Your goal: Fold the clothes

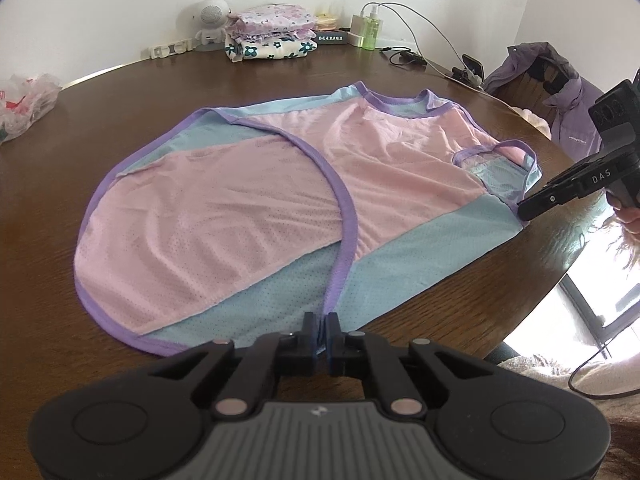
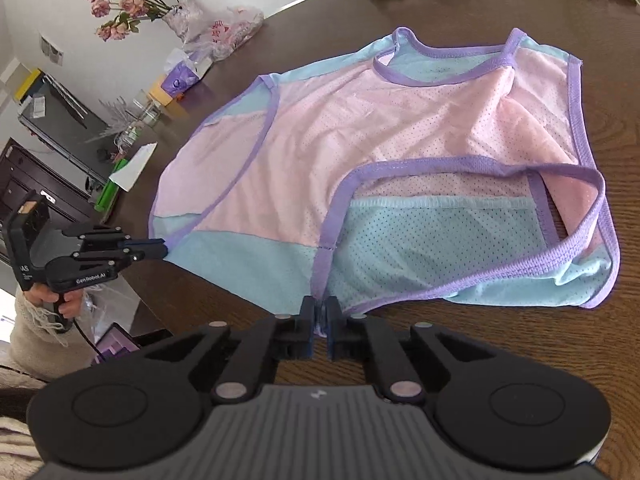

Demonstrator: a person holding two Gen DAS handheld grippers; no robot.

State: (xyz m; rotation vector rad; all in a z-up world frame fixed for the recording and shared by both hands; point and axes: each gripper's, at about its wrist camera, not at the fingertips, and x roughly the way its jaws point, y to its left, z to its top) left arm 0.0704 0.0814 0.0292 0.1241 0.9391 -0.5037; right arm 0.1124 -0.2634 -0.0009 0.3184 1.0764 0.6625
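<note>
A sleeveless mesh top (image 1: 280, 184) in pink and light blue with purple trim lies spread on the dark wooden table (image 1: 120, 92). My left gripper (image 1: 323, 326) is shut on its near hem, where the purple trim runs in between the fingers. Seen from the right wrist, the left gripper (image 2: 163, 249) pinches the top's (image 2: 360, 140) left blue corner. My right gripper (image 2: 320, 316) stands at the near hem below the armhole, its jaws a narrow gap apart with a bit of purple edge between them. In the left wrist view the right gripper (image 1: 522, 212) sits at the top's right edge.
At the table's far side are a folded stack of floral clothes (image 1: 268, 36), a white speaker figure (image 1: 210, 20), a green bottle (image 1: 370, 30) and cables (image 1: 404, 54). A plastic bag (image 1: 24, 108) lies far left. A purple jacket (image 1: 560, 92) hangs on a chair. Flowers (image 2: 128, 4) stand by the wall.
</note>
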